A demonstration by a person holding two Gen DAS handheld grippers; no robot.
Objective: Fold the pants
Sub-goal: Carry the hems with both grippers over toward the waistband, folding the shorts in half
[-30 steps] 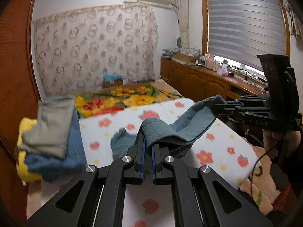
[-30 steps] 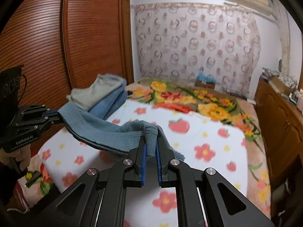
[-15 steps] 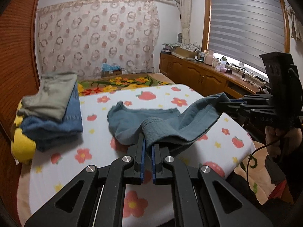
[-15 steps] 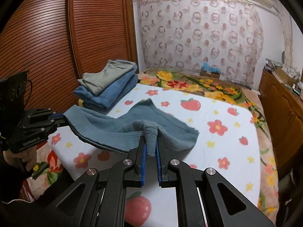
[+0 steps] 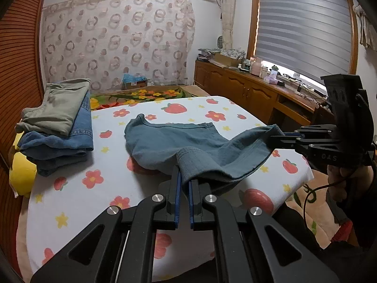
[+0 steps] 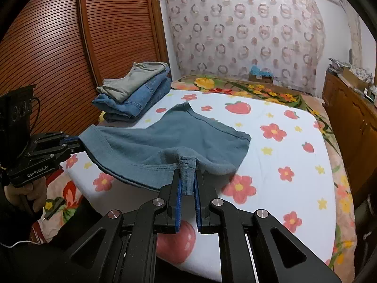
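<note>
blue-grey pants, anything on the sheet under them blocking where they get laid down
Nothing visible. The blue-grey cotton pants hang over bare flower-print bedsheet; the folded stack of jeans and khaki trousers sits apart at the far left corner.

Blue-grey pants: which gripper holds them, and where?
Both: the left gripper and right gripper each pinch one end of the blue-grey cotton pants' ribbed waistband.

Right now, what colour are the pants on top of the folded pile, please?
Grey-green pants, clearest in the right wrist view.

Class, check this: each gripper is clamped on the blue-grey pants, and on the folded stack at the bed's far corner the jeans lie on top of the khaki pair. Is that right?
Not quite. The left-wrist view shows the khaki pants on top of the jeans. The rest holds: left gripper and right gripper are both clamped on the blue-grey pants.
</note>
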